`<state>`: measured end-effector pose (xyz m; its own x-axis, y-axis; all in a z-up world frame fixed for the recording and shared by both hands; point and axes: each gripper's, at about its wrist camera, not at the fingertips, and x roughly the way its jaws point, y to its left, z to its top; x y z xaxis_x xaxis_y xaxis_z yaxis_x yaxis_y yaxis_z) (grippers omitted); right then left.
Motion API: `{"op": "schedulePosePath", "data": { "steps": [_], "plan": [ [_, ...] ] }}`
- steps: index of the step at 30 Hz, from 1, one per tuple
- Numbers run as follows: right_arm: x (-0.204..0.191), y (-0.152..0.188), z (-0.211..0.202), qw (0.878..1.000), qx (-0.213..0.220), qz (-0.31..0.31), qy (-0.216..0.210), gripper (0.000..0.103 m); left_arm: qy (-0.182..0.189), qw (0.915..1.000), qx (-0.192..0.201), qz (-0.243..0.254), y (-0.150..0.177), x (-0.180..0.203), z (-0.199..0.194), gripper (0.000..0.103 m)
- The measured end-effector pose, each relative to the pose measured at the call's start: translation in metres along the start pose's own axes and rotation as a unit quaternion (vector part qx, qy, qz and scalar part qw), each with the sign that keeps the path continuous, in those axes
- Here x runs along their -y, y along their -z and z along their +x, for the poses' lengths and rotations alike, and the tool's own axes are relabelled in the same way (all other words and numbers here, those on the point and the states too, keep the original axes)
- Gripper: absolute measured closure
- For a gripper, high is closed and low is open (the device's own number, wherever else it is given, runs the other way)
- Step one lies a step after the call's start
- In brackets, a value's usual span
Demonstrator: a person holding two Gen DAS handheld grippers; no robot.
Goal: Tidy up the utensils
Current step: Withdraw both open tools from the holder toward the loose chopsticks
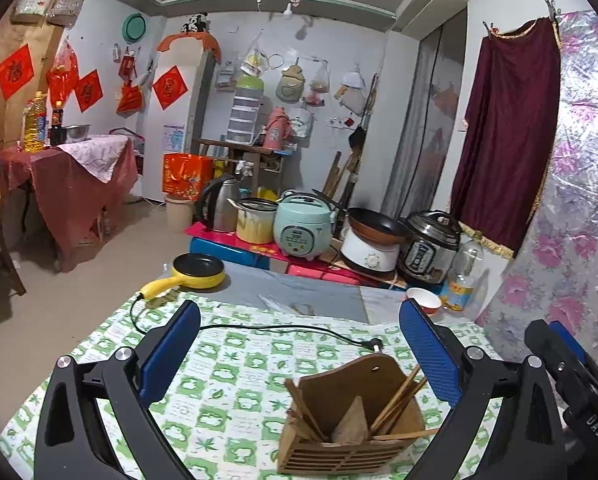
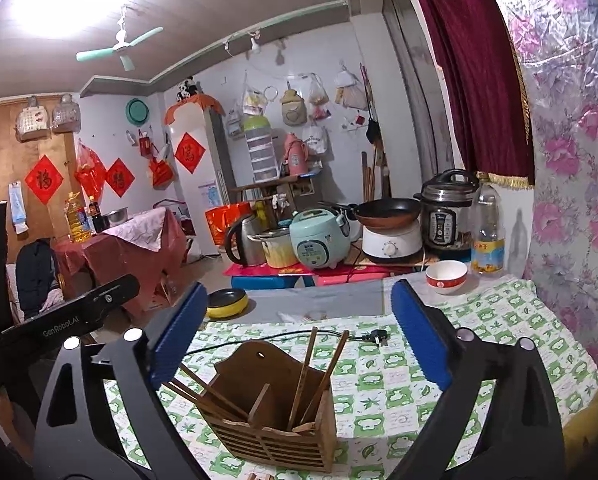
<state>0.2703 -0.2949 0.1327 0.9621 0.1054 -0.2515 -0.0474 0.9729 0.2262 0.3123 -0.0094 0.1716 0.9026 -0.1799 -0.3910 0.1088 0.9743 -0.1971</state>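
On the desk (image 2: 479, 320), covered with a green-checked cloth, a wooden holder (image 2: 267, 408) is seen standing upright, with chopsticks (image 2: 305, 376) leaning in its two compartments. Both hand-held grippers are held wide, with nothing between the pads: the left hand-held gripper (image 1: 299, 360) frames the holder low and toward its right finger, and the right hand-held gripper (image 2: 295, 340) frames it from the other side, nearly centred. No chopstick is gripped by either. Since the sticks are already lodged in the holder and no loose ones can be made out on the cloth, the sorting step is judged finished or nearly so; a stray piece at the bottom edge of the right view is too cropped to be identified. Any next move would call for a check for remaining utensils, or for the tilted sticks to be squared up by a narrow, careful pinch from above so that the holder is not tipped. A yellow pan (image 1: 199, 270) with its whole cord (image 1: 279, 328) trailing to a plug is shown in the left view, whereas only part of the pan is caught in the right view. The bowl (image 2: 446, 276) and a bottle (image 2: 487, 228) are seen clearly only in the right view, and a ceiling fan (image 2: 119, 46) as well.
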Motion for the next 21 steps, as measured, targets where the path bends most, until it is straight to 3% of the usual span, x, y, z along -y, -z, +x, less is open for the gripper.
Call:
{"op": "schedulePosePath", "data": {
  "steps": [8, 15, 21],
  "plan": [
    [0.004, 0.012, 0.019, 0.996, -0.076, -0.020, 0.039, 0.009, -0.011, 0.9987, -0.049, -0.007, 0.003, -0.005, 0.011, 0.005],
    [-0.003, 0.015, -0.002, 0.995, -0.076, -0.047, 0.053, 0.009, -0.025, 0.9980, -0.053, 0.022, 0.012, 0.004, -0.002, 0.005],
    [-0.007, 0.022, -0.026, 0.993, -0.076, -0.062, 0.058, 0.006, -0.014, 0.9970, -0.064, 0.041, 0.030, 0.014, -0.015, 0.005]
  ]
}}
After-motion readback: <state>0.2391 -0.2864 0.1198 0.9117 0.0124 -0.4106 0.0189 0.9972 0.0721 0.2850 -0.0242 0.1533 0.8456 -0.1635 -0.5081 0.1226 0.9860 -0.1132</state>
